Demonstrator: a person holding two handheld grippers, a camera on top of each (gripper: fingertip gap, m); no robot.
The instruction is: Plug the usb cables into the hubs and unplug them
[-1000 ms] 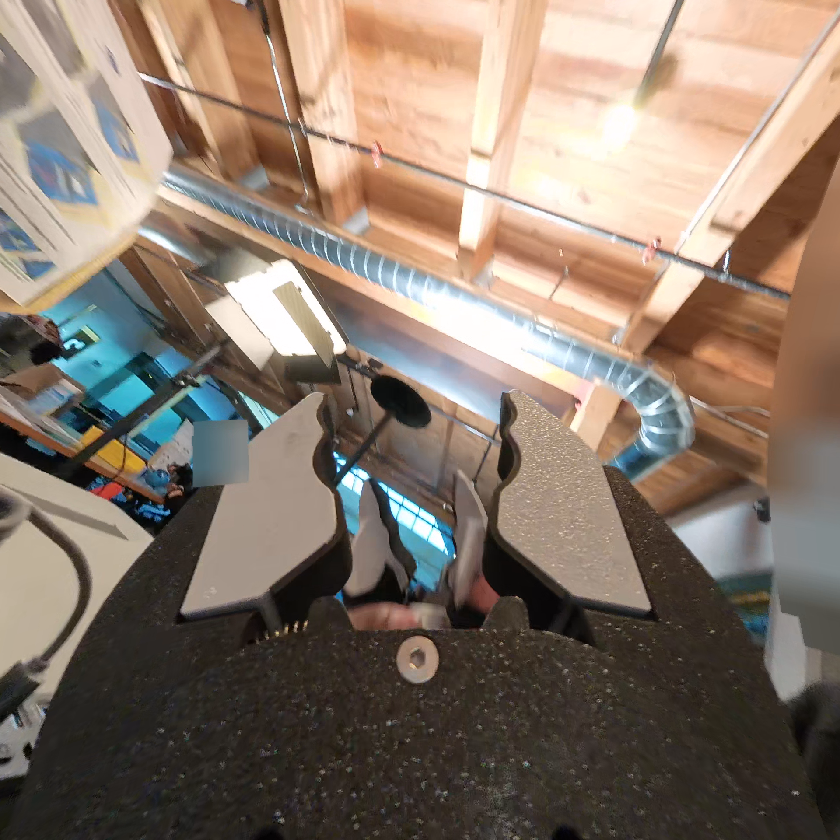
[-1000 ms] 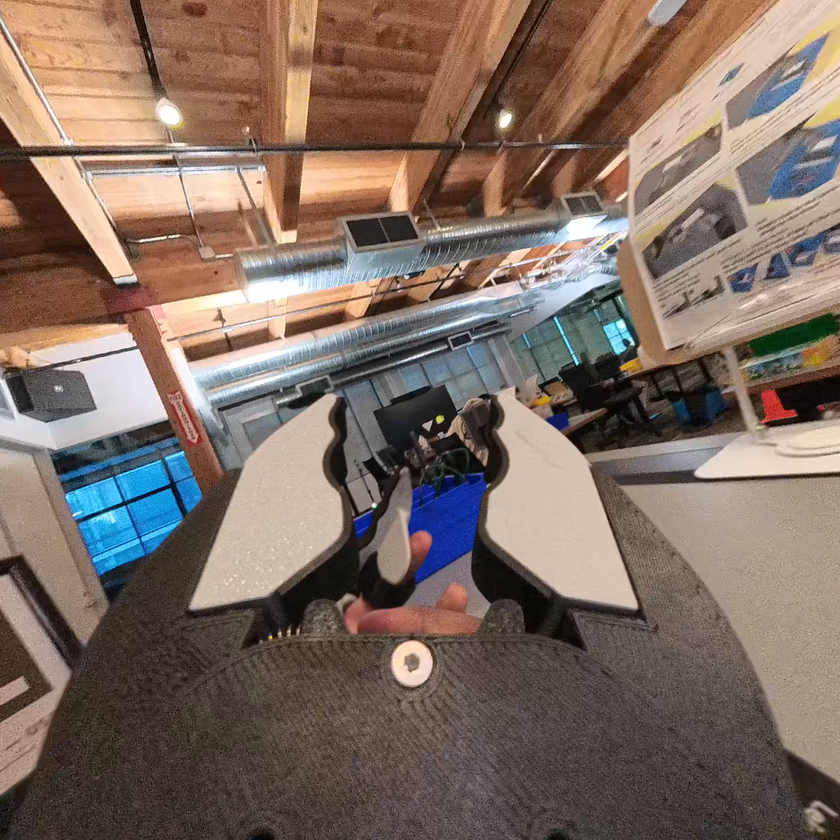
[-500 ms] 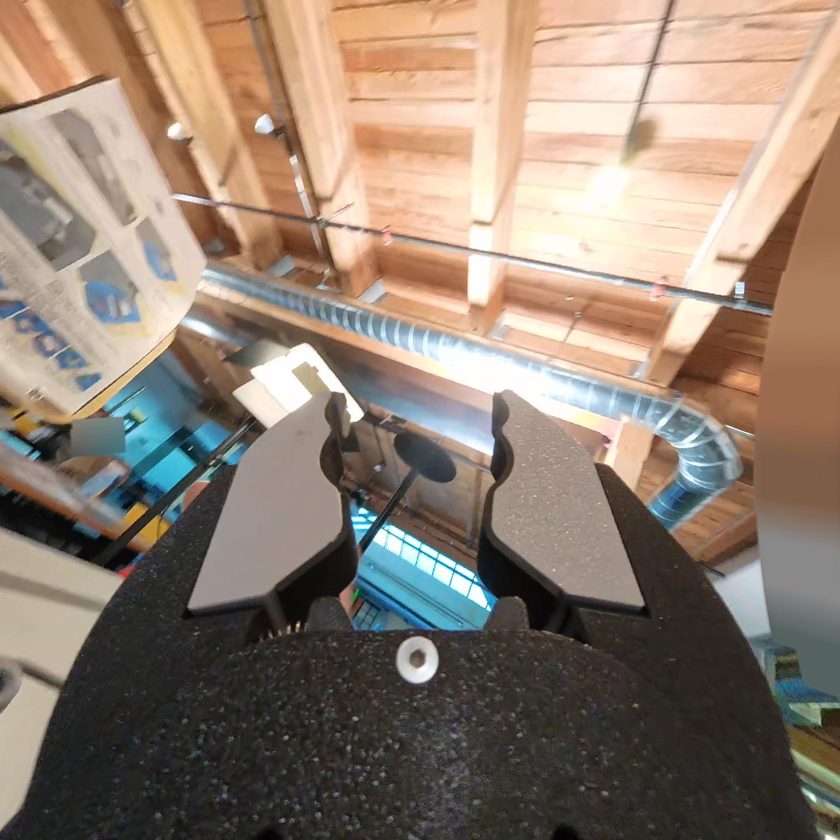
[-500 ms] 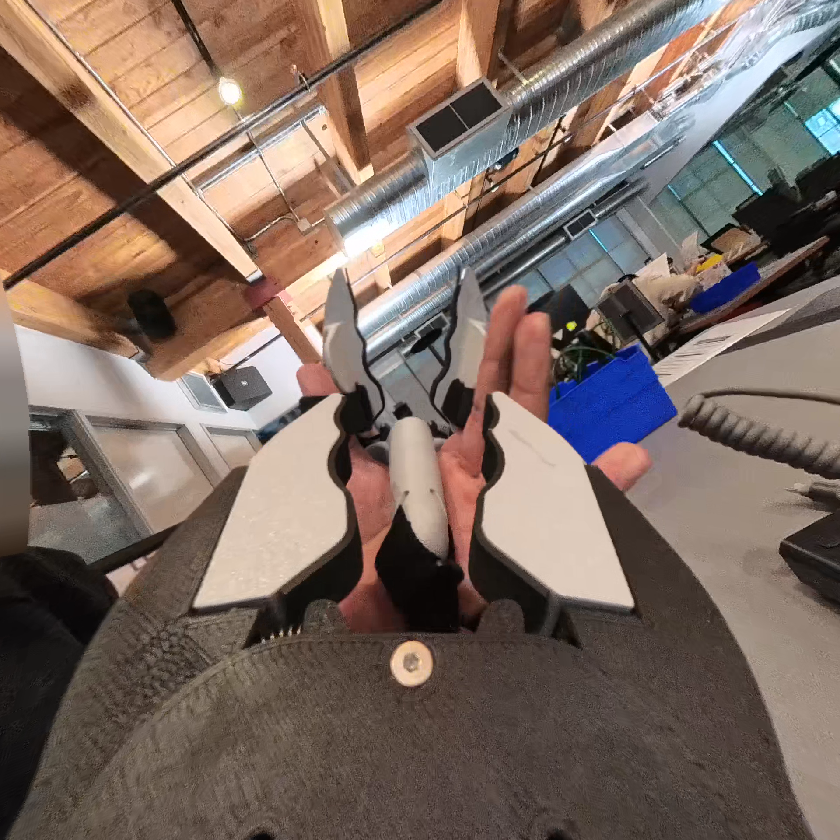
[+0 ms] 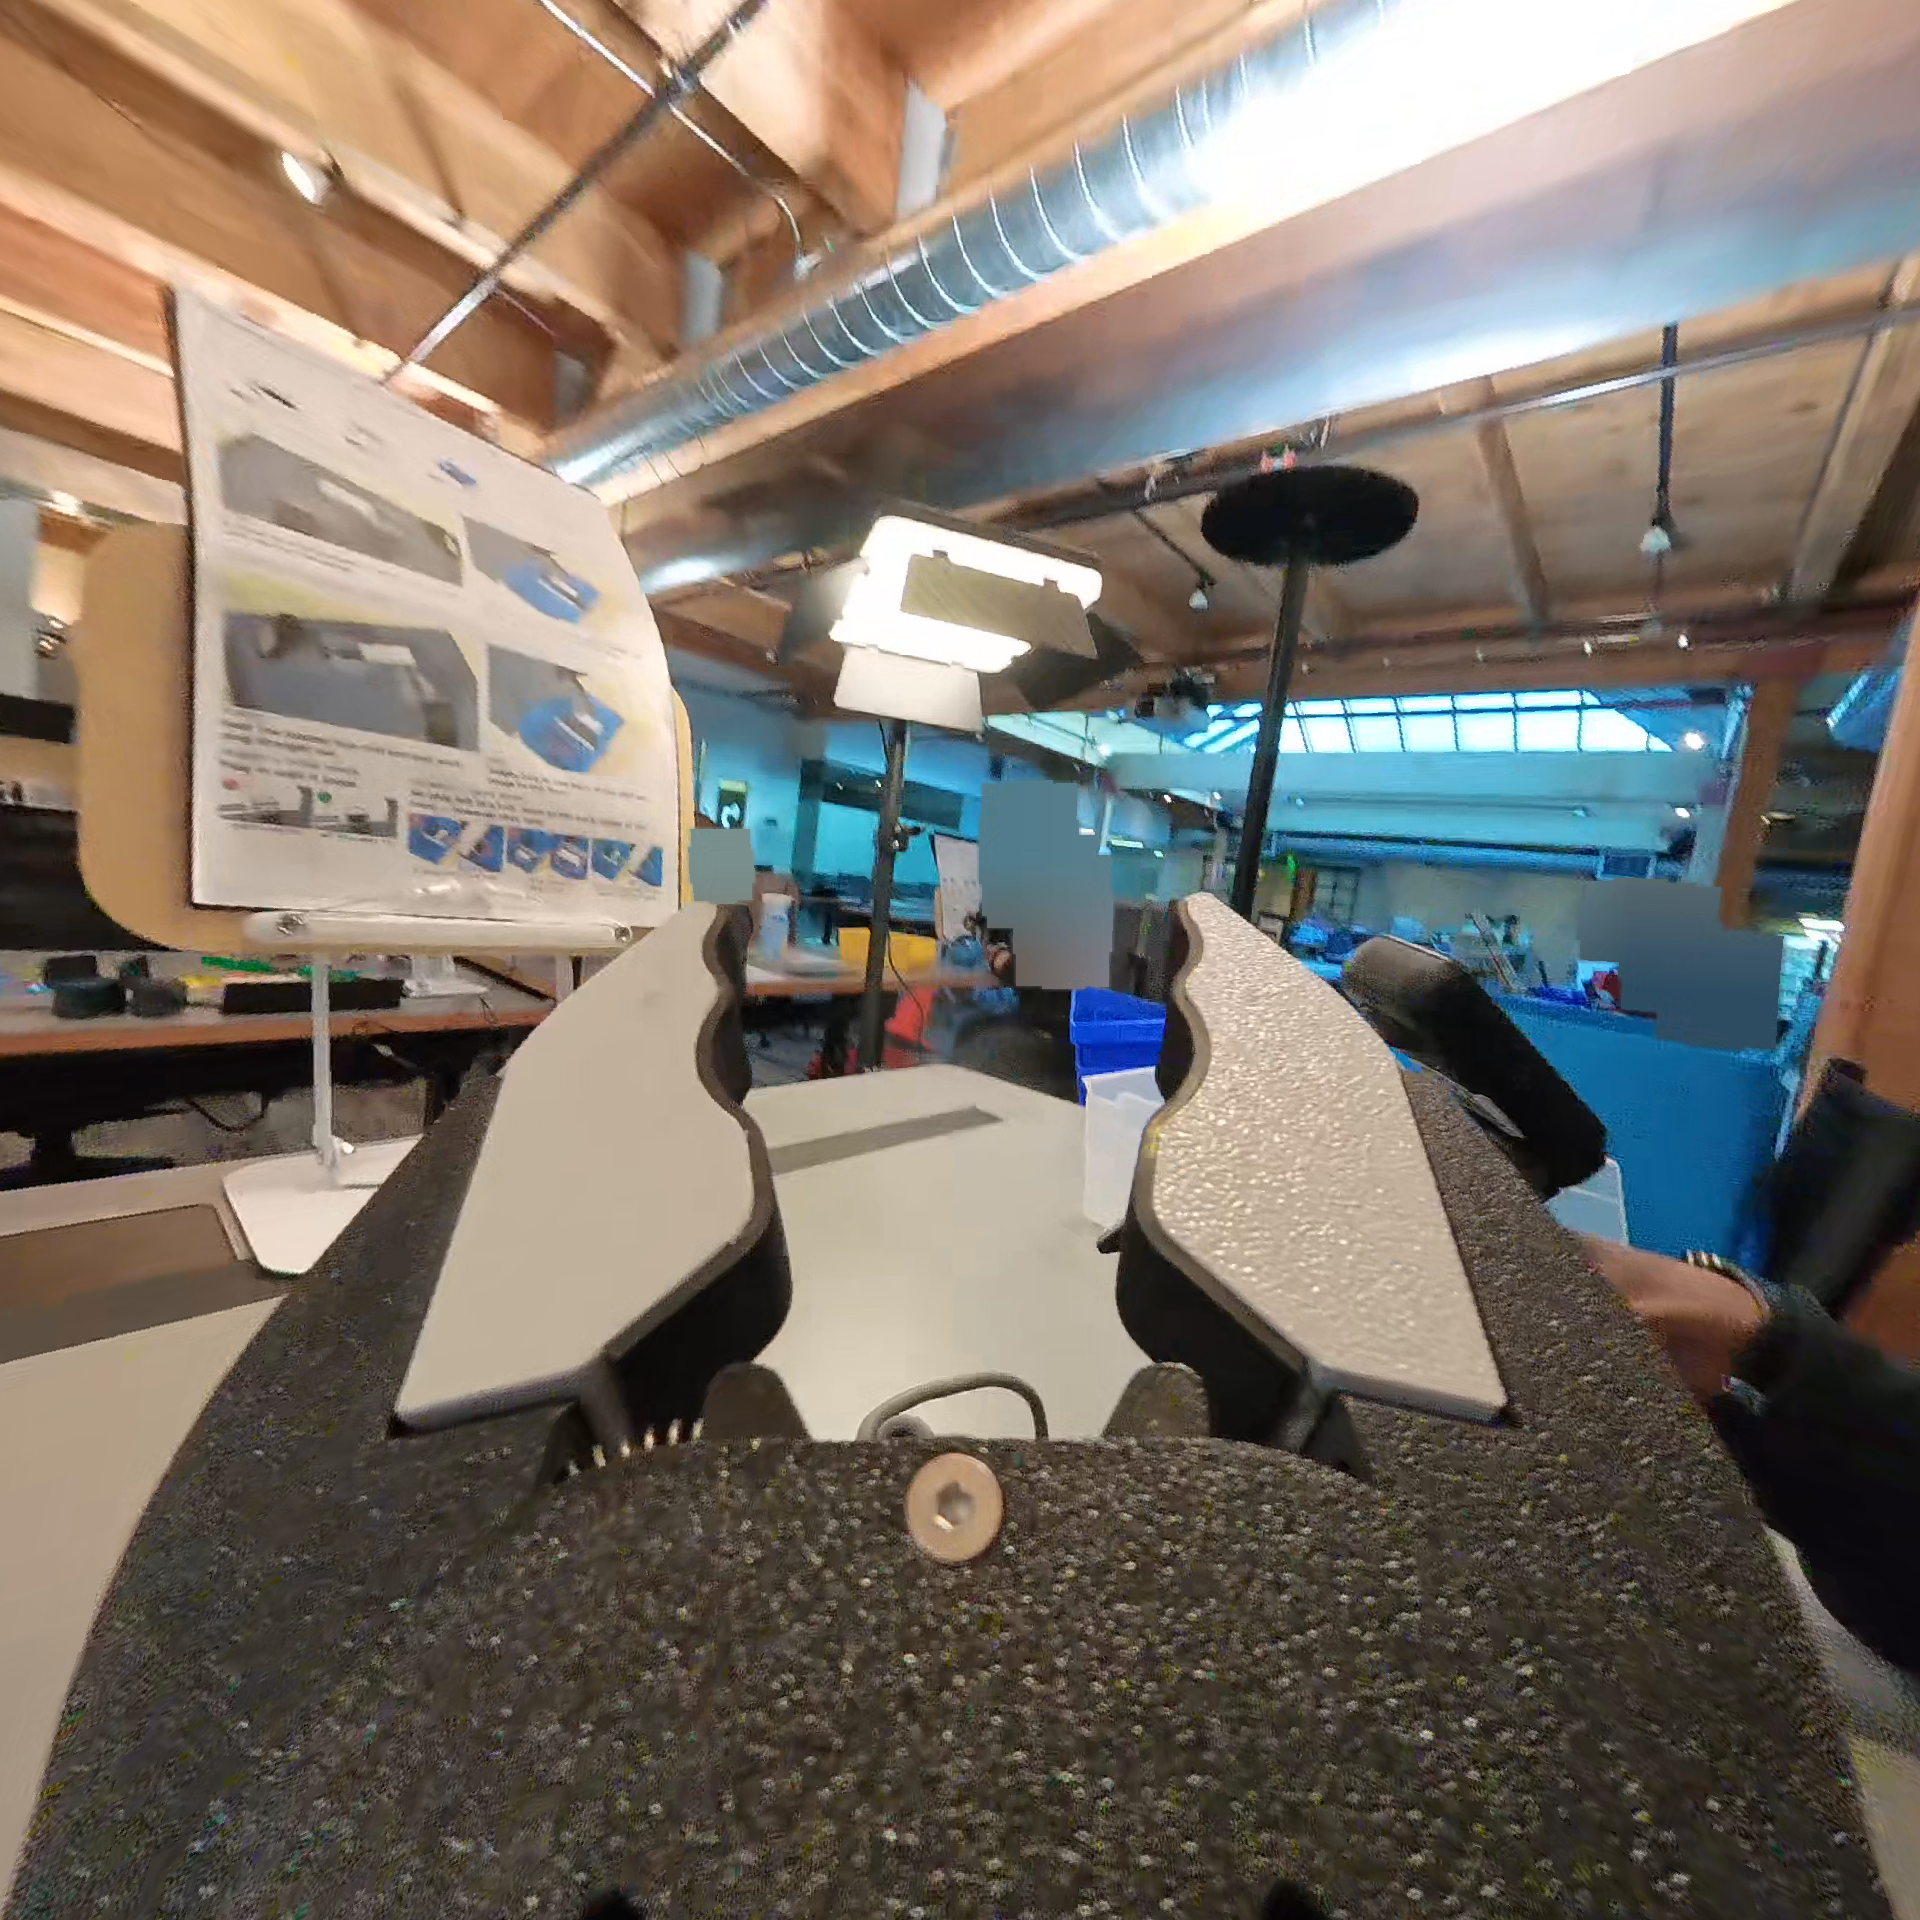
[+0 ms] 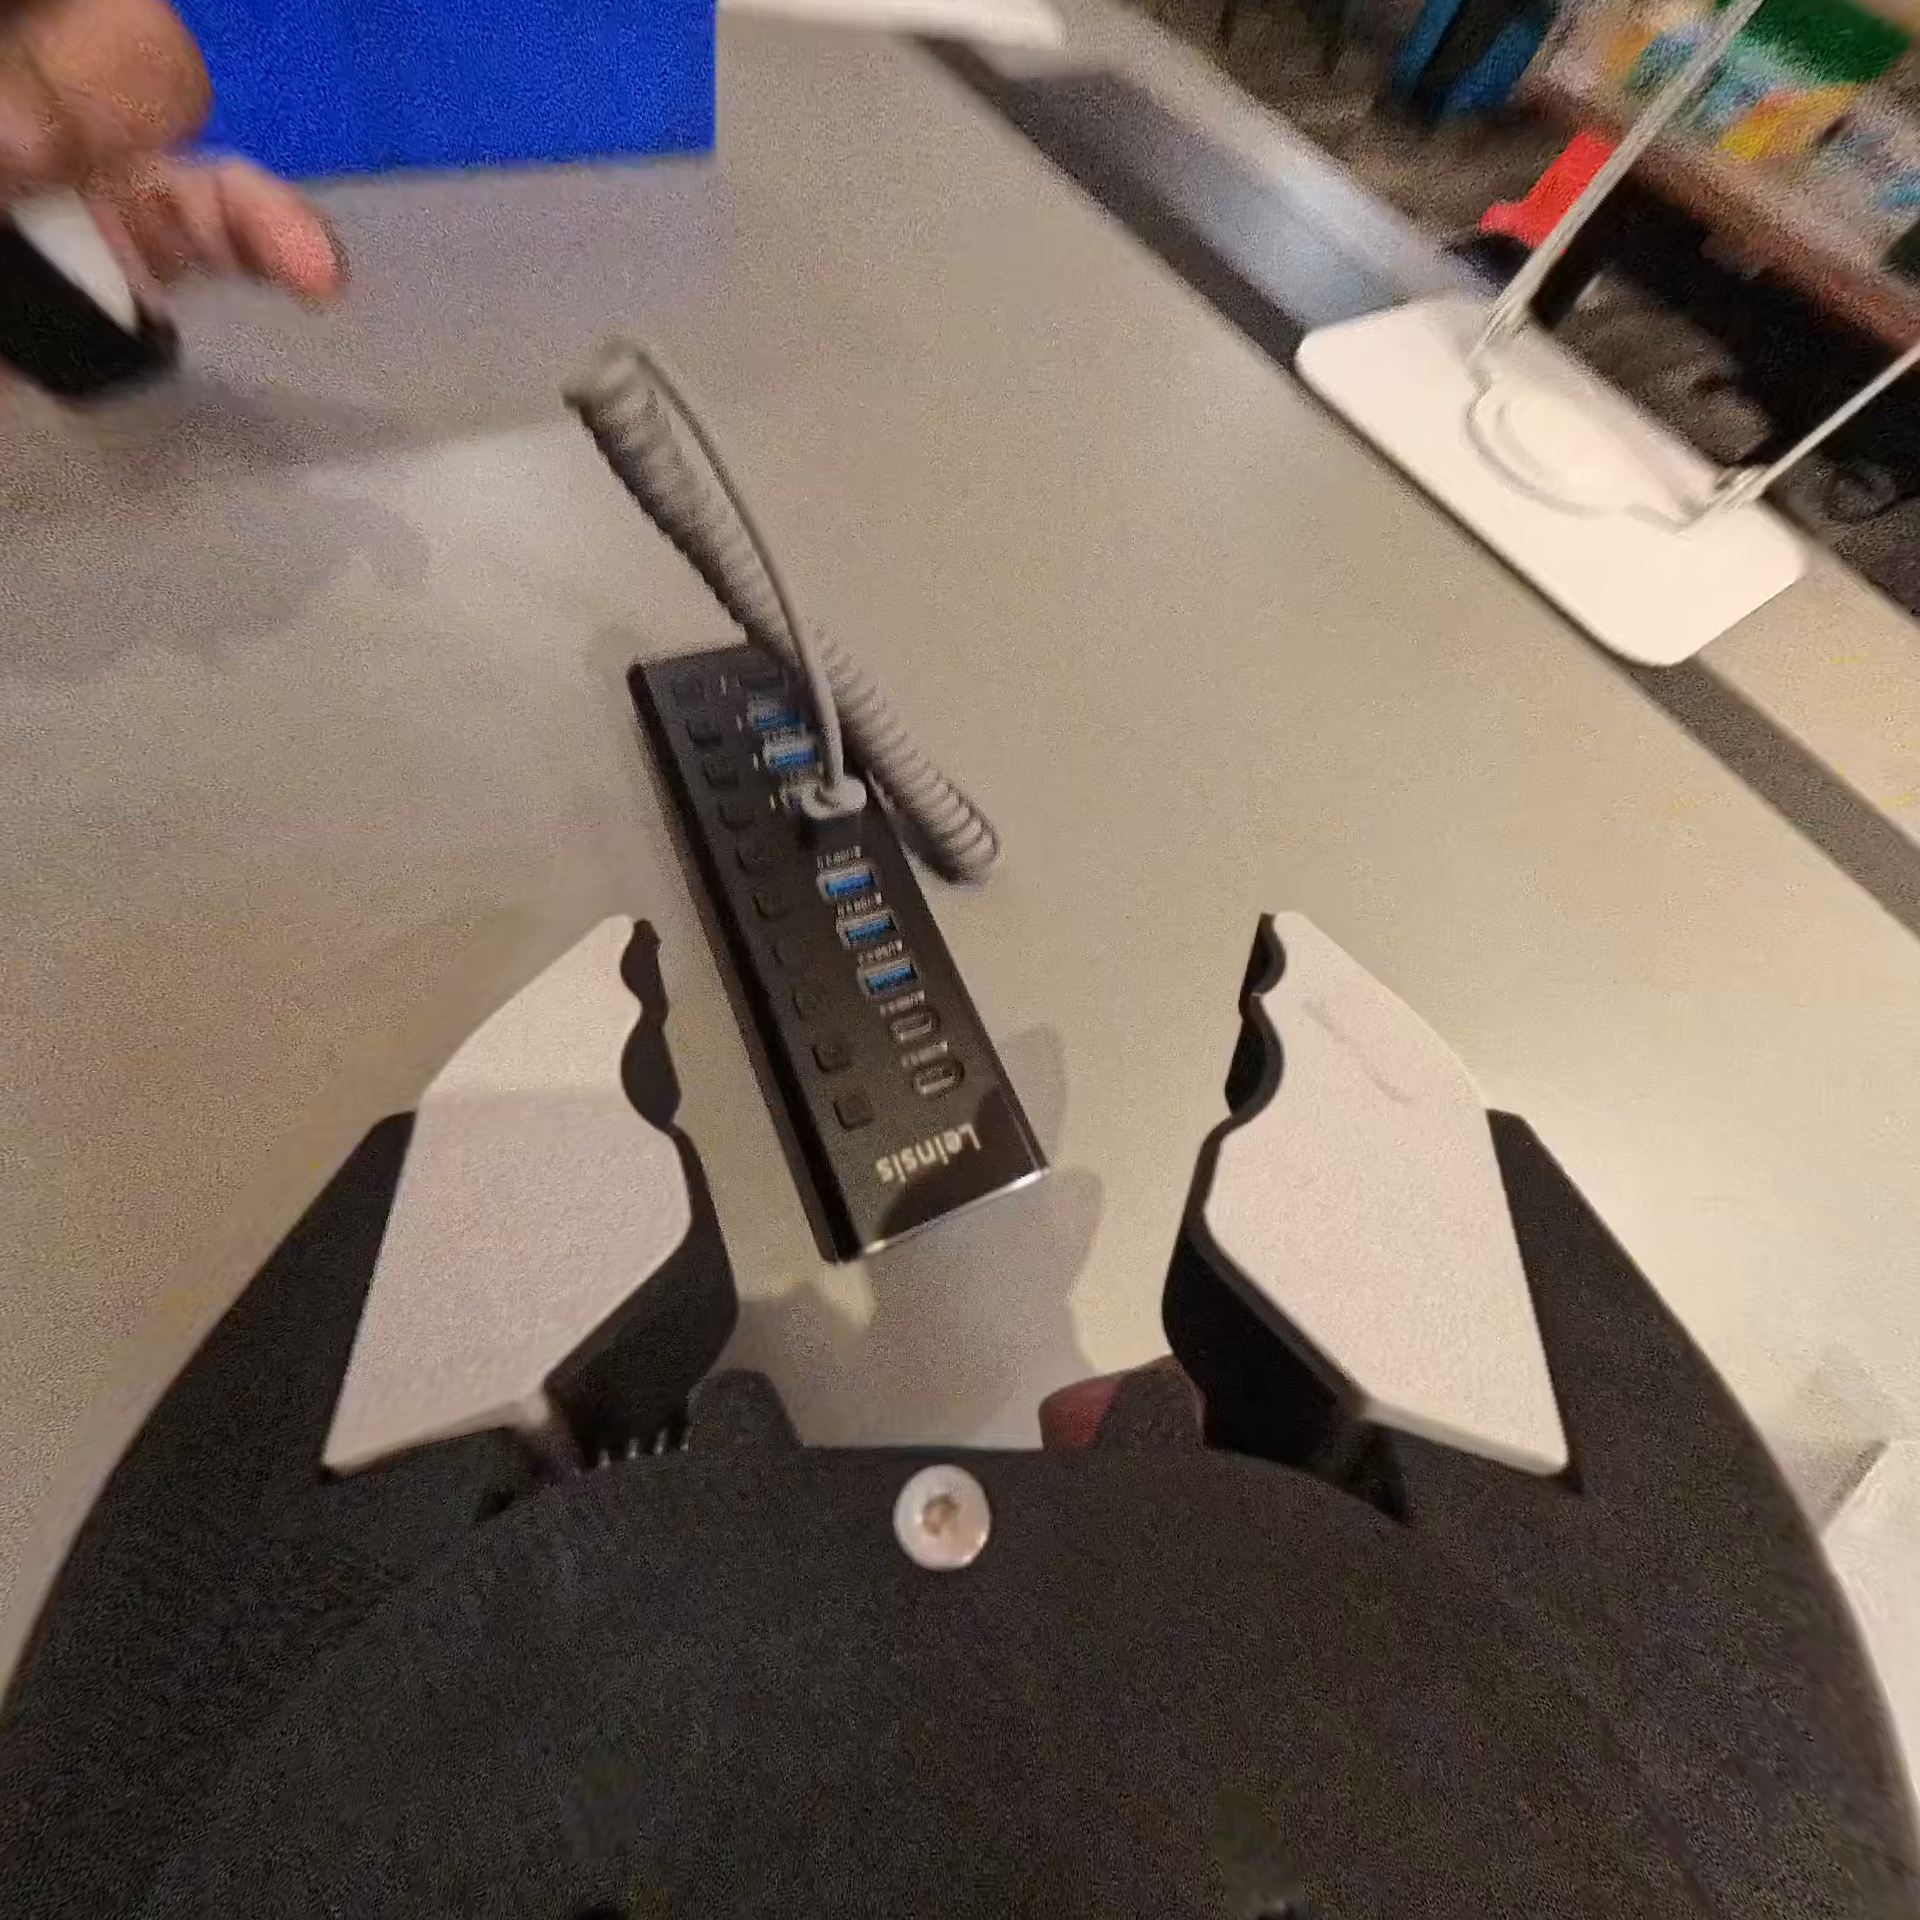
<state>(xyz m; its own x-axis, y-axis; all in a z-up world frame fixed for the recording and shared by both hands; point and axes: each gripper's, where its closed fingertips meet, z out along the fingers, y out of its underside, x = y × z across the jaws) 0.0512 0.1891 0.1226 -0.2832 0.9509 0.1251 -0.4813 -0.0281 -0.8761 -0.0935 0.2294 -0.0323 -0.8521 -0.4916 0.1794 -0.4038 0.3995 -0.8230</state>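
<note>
A black USB hub (image 6: 831,956) lies lengthwise on the grey table (image 6: 1247,831), its ports facing up. A grey coiled USB cable (image 6: 727,540) is plugged into one of its middle ports (image 6: 826,795) and arches up over the far end. My right gripper (image 6: 945,935) is open and empty, above the hub's near end. My left gripper (image 5: 951,925) is open and empty, pointing level across the table, with a grey cable loop (image 5: 956,1397) showing low between its fingers. The left gripper and the hand holding it show blurred at top left in the right wrist view (image 6: 73,301).
A white stand holding a printed sheet (image 5: 416,707) has its flat base (image 6: 1558,478) at the table's back right. A blue bin (image 6: 447,73) sits at the far edge. A white container (image 5: 1117,1143) and a hand with a black gripper body (image 5: 1455,1049) are at right. The gap from one gripper's tips to the other's is roughly 20 cm. The black USB hub (image 6: 831,956) is about 5 cm from my right fingertips and 25 cm from my left.
Both grippers have tilted down from the ceiling toward the table. The hub and cable have come into the right wrist view. The right gripper's fingers stand wider apart.
</note>
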